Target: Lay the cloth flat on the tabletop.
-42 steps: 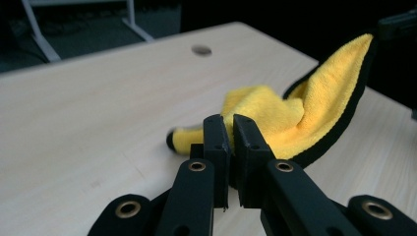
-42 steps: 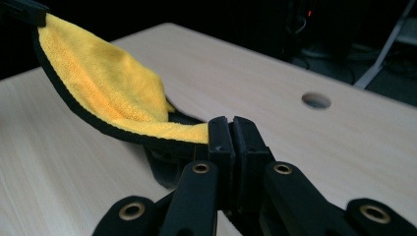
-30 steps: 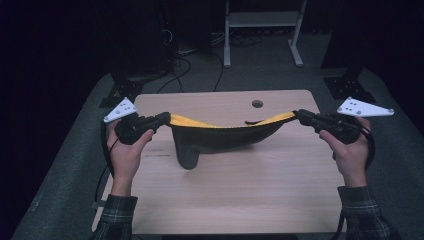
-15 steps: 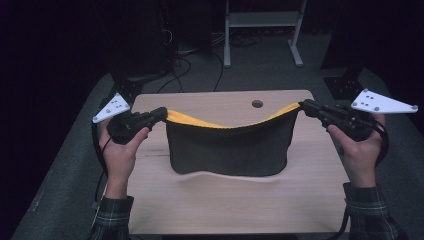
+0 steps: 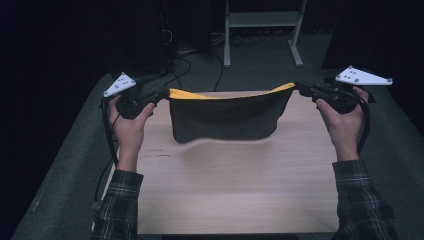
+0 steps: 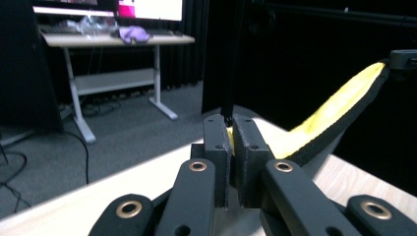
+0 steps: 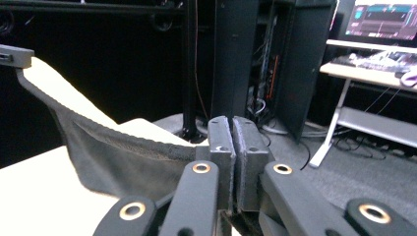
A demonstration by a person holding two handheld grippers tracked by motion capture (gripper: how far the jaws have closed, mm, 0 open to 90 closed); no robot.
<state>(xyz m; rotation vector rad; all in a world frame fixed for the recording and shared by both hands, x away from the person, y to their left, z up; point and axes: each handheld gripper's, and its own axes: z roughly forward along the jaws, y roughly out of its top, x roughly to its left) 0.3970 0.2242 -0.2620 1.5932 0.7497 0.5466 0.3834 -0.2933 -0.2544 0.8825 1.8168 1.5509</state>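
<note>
A dark cloth (image 5: 225, 120) with a yellow inner side hangs stretched between my two grippers above the wooden table (image 5: 240, 195). My left gripper (image 5: 166, 93) is shut on the cloth's left top corner, and my right gripper (image 5: 300, 87) is shut on its right top corner. The lower edge of the cloth hangs just over the tabletop, blurred. In the left gripper view the jaws pinch the cloth (image 6: 319, 123), whose yellow side runs off to the right. In the right gripper view the dark side of the cloth (image 7: 113, 157) sags away to the left.
A white desk frame (image 5: 262, 30) stands on the floor beyond the table, with cables (image 5: 190, 55) on the carpet. A desk with a monitor (image 6: 147, 7) shows in the left gripper view. Dark curtains surround the table.
Both grippers have risen and moved apart. The cloth has been lifted off the table and pulled wide, from a crumpled shape into a spread hanging sheet.
</note>
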